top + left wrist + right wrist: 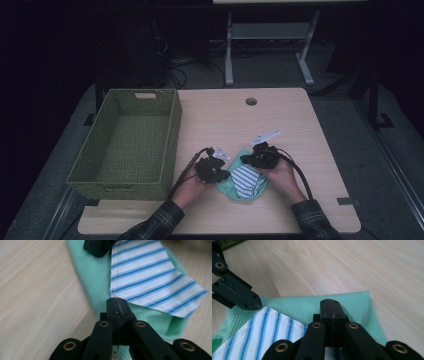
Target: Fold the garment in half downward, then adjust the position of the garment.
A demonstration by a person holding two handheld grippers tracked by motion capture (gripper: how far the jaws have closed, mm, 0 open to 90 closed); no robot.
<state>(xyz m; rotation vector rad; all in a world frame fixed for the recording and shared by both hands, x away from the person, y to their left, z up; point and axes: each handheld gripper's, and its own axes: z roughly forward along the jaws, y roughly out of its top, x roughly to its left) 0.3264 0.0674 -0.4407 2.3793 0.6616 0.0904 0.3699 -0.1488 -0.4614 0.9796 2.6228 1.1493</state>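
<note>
At the far left of the wooden table (295,120) a green woven basket (172,122) is seen, and nothing lies in it. Just to its right, near the person's edge, the left gripper (218,172) is held by the left hand (192,187) at the left edge of a folded cloth (243,181). In the left gripper view its jaws are seen pressed together at the corner of the cloth's blue-and-white striped face (147,275), with the mint-green waffle layer (93,277) beneath; the left gripper (117,301) is judged to be clamped on the fabric at that corner, though which layers are caught cannot be told.

Further right, the right gripper (252,159) is held at the far edge of the cloth. In the right gripper view its jaws are likewise seen closed, over the mint-green layer (312,306) beside the striped face (262,335); the right gripper (332,305) is judged to be pinching the cloth there.

The cloth lies on the table in a compact bundle, between the two hands and well right of the basket. The folding is judged to be largely done, with a fold perhaps being finished. What is probably left is the lifting of the bundle and its placing in the basket, which has not yet been done.
</note>
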